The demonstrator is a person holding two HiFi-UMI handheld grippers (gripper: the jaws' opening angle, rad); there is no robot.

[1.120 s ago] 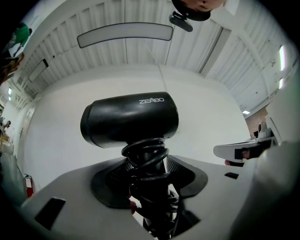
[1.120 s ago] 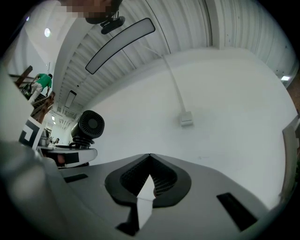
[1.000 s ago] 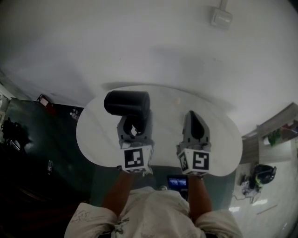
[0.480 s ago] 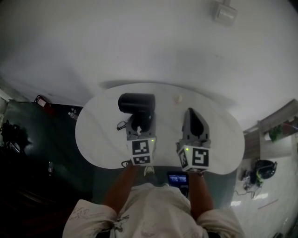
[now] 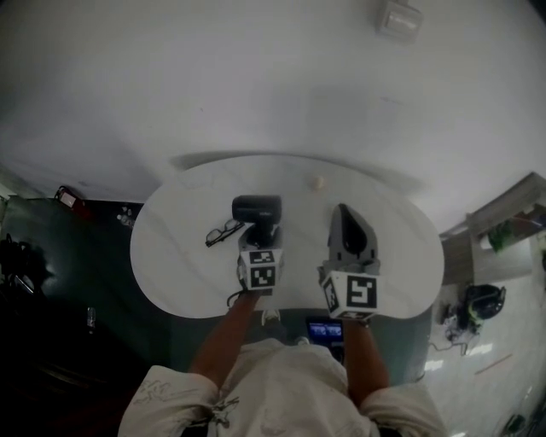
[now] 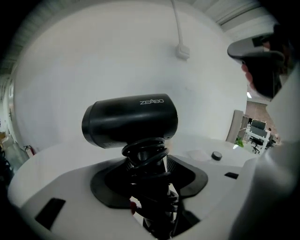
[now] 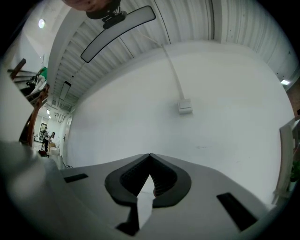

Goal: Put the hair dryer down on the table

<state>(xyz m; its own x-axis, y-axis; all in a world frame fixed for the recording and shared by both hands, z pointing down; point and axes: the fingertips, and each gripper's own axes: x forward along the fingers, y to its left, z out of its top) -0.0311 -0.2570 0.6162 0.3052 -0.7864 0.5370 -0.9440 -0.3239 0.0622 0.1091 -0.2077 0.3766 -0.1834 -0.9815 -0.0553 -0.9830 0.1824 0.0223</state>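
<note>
The black hair dryer [image 5: 256, 210] is upright over the white oval table [image 5: 171, 286], its barrel lying crosswise. My left gripper [image 5: 258, 236] is shut on its handle, which has the coiled cord wrapped around it. In the left gripper view the barrel [image 6: 131, 119] sits just above the jaws, and the wrapped handle [image 6: 146, 161] fills the gap between them. I cannot tell whether the dryer touches the table. My right gripper [image 5: 342, 213] hovers beside it to the right, shut and empty, with its tips meeting [image 7: 150, 156].
A pair of glasses [image 5: 223, 230] lies on the table left of the dryer. A small round knob [image 5: 317, 182] sits near the far edge. A wall box with a cable [image 5: 399, 17] is mounted on the white wall. The floor to the left is dark and cluttered.
The left gripper has carried the hair dryer down and toward the table's middle, so it looks smaller. The glasses have come into view beside it. The right gripper has barely moved.
</note>
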